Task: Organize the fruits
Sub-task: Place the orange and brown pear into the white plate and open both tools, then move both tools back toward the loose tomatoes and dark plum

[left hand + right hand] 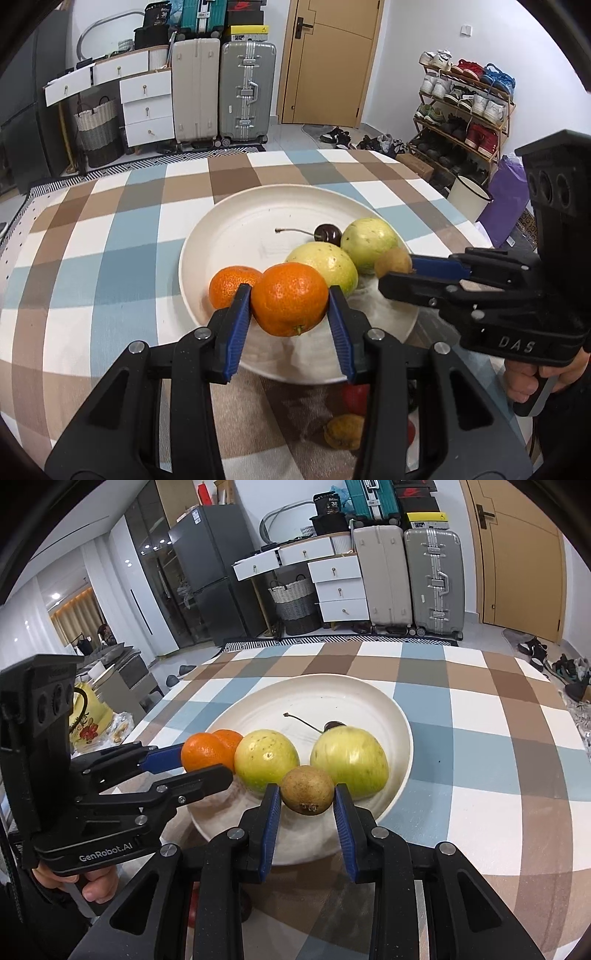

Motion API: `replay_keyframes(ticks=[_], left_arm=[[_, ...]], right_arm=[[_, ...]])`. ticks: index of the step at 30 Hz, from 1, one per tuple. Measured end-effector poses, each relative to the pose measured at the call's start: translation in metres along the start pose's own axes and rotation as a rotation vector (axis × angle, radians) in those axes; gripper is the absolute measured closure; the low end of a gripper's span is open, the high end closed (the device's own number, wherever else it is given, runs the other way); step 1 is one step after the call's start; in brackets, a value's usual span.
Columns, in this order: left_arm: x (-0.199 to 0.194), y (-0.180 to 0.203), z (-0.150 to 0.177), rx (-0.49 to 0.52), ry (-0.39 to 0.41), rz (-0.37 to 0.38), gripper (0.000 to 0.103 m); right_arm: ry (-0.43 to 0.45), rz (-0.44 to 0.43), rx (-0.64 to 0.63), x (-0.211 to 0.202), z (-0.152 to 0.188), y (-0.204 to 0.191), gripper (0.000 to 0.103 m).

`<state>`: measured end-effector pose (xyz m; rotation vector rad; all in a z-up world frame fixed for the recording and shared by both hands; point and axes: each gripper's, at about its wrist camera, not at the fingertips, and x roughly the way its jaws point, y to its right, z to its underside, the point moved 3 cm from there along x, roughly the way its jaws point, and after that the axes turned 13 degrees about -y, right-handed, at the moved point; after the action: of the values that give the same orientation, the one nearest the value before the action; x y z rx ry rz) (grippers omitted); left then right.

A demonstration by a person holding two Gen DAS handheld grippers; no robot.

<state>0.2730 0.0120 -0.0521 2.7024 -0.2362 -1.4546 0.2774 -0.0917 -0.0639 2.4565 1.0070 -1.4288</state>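
The left hand-held gripper (290, 306) pinches a bright, dimpled orange (290, 299) over the white plate's (236, 229) 7 o'clock rim. The right hand-held gripper (307, 805) clasps a small brown kiwi (307, 789) at the plate's 5 o'clock edge, beside two yellow-green guavas (266, 760) and a dark cherry (328, 234).

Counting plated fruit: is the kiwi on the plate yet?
Not yet: the kiwi is clamped in the right gripper over the plate.

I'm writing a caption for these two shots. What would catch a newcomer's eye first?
The bright orange clamped in the left gripper over the white plate's near rim, a second orange behind. Beside it, the right gripper pinches a small brown kiwi before two yellow-green fruits.
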Motion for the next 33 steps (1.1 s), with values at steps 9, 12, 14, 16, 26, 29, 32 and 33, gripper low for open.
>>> replay_keyframes(ticks=[9,12,14,16,26,29,32,33], left_arm=[[0.006,0.010,-0.003,0.041,0.009,-0.003,0.065],[0.006,0.013,-0.001,0.054,0.009,-0.003,0.065],[0.005,0.013,0.000,0.054,0.024,-0.019,0.065],[0.004,0.012,0.000,0.045,0.037,-0.039,0.065],[-0.019,0.010,0.003,0.032,0.081,-0.037,0.049],[-0.030,0.007,0.008,0.010,0.101,-0.052,0.024],[-0.044,0.000,0.015,-0.018,0.125,-0.052,0.020],[-0.048,-0.002,0.017,-0.029,0.127,-0.051,0.019]], right_arm=[[-0.002,0.039,0.001,0.006,-0.001,0.004,0.073],[0.004,0.051,0.011,0.005,-0.001,0.008,0.073],[0.013,0.058,0.014,0.002,-0.001,0.009,0.072],[0.034,0.062,0.009,-0.004,-0.001,0.009,0.067],[0.070,0.067,-0.007,-0.023,0.010,0.006,0.054],[0.069,0.076,-0.011,-0.025,0.013,0.005,0.052],[0.072,0.064,-0.013,-0.029,0.017,0.003,0.034],[0.078,0.058,-0.014,-0.031,0.018,0.003,0.024]])
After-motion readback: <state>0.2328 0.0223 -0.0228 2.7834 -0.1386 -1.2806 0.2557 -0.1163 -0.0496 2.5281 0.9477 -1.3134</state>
